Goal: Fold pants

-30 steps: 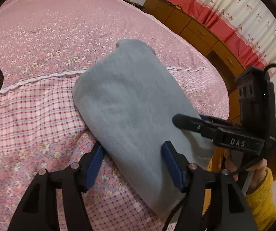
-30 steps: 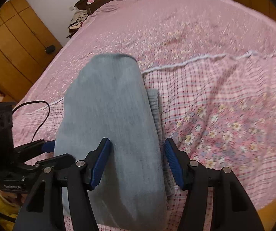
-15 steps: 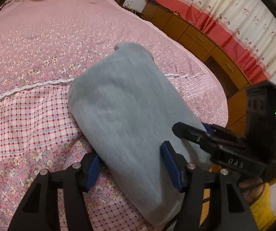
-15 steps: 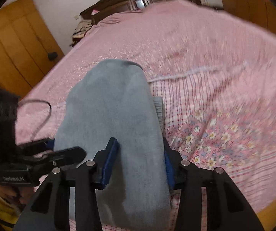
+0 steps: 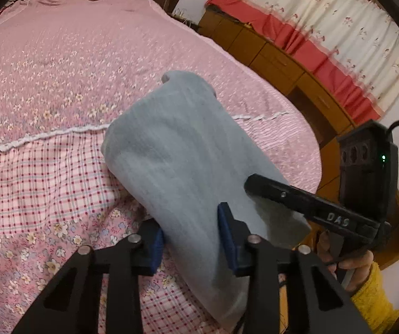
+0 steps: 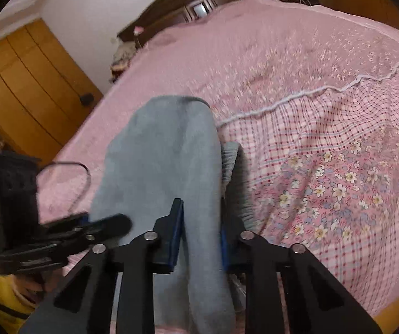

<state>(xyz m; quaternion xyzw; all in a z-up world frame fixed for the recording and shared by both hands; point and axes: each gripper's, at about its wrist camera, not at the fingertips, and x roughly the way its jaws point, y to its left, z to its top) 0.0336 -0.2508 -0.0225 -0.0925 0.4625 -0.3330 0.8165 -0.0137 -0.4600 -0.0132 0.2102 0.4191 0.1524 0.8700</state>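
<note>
Pants (image 5: 177, 161), grey and soft, lie near the bed's (image 5: 60, 64) edge, already doubled over lengthwise, with the elastic waistband poking out from under the top layer on the right. Both grippers sit at the near end, side by side. The left gripper (image 5: 191, 239) has just been closing, and its blue pads now pinch the cloth between them; the right gripper (image 6: 202, 239) has likewise just been closing and clamps the same end close beside it. To my eye the step is taking hold of the near end so it can be carried over toward the far end. To do that well, both grips should catch every layer, not just the top one, then rise together and travel level, keeping the edge taut between them so the fold lands square over the far end.
</note>
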